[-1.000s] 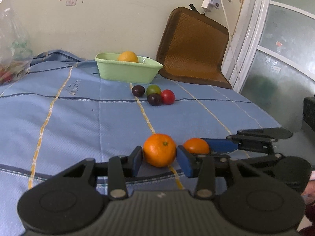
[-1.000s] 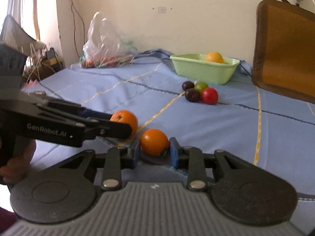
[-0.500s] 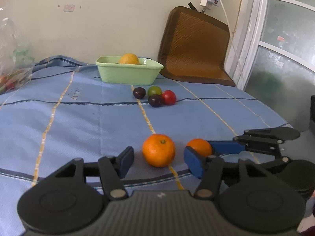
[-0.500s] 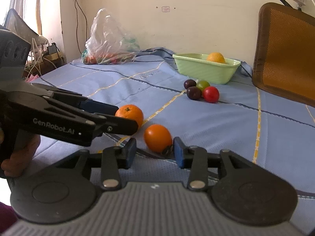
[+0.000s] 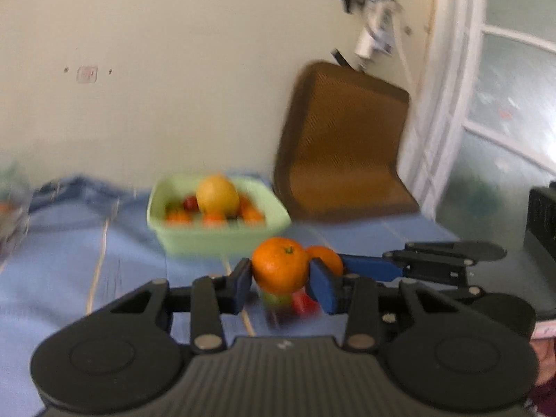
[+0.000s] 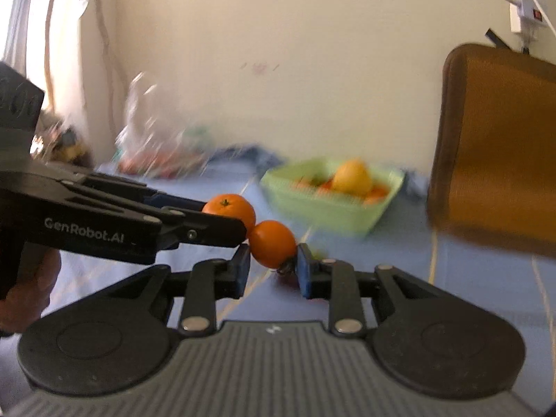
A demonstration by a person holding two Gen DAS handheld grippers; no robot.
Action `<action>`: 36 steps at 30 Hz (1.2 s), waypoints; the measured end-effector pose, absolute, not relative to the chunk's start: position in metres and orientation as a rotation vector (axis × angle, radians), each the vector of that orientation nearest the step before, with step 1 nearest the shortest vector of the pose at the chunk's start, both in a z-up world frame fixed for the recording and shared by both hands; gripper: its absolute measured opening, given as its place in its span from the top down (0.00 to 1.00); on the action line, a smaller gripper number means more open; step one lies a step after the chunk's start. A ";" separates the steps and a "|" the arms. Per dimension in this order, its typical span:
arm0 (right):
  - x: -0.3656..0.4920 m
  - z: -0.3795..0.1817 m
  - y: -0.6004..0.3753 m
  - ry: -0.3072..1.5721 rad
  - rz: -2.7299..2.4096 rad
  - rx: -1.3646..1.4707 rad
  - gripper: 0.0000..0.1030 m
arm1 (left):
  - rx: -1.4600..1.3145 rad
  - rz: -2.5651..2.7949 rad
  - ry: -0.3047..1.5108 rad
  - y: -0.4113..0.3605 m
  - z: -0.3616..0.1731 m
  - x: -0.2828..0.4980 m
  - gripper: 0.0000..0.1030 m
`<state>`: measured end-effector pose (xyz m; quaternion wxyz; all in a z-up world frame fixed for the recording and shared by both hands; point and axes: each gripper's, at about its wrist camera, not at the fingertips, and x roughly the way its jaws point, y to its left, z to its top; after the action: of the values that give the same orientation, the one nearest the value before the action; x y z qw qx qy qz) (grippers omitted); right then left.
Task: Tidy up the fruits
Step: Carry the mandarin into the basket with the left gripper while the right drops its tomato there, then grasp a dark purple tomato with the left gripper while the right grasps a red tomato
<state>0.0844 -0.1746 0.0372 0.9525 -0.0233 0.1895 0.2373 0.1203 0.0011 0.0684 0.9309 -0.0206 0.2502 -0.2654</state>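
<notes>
We have an orange in each claw: left claw (image 5: 280, 279) is clamped on the bigger orange (image 5: 280, 264), right claw (image 6: 272, 266) on the smaller orange (image 6: 272, 243), jaws of both closing onto the fruit, and the two oranges sit side by side, just about touching. The green basket (image 5: 208, 241) lies straight ahead of both claws and slightly left in the left view, slightly right in the right view, so we are about equally near with either hand. It already holds a yellow fruit (image 5: 218, 196) on small orange and red pieces. Both frames are motion-blurred; the small loose fruits (image 5: 290, 300) under the claws are mostly hidden, count unclear. The blue-covered surface (image 5: 62, 260) looks like a bed; we can't confirm.
</notes>
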 end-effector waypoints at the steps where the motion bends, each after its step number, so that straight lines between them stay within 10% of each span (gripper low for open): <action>1: 0.101 0.042 -0.178 0.381 0.470 -0.033 0.70 | -0.051 -0.527 0.516 -0.001 0.071 0.140 0.64; 14: 0.227 0.024 -0.186 0.469 0.390 -0.034 0.66 | -0.047 -0.369 0.612 -0.011 0.031 0.257 0.53; 36: 0.107 0.000 -0.203 0.531 0.477 0.005 0.62 | -0.327 -0.621 0.703 0.025 0.012 0.160 0.51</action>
<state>0.1073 -0.2026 -0.0004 0.9369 0.0026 0.2601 0.2335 0.1595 0.0254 0.0122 0.8792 -0.1569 0.3371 -0.2979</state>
